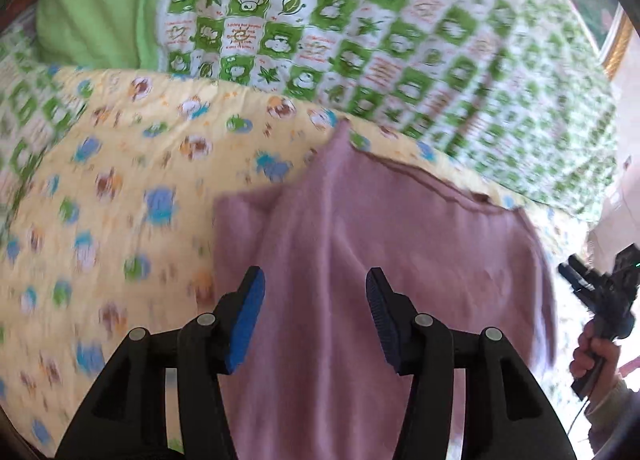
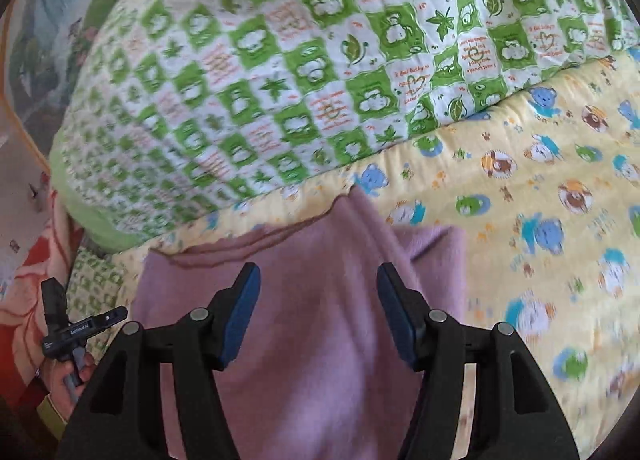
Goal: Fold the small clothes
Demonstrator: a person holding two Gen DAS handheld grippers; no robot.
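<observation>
left gripper point(image 1: 316, 280) – jaws apart, empty | right gripper point(image 2: 318, 274) – jaws apart, empty | mauve garment point(image 1: 360, 244) lies on yellow quilt point(image 1: 120, 180)

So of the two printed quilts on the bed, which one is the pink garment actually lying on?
The yellow quilt with blue bears and cartoon animals. The pink garment rests on it; the green-and-white checked quilt lies further back, beyond the garment's top edge.
</observation>
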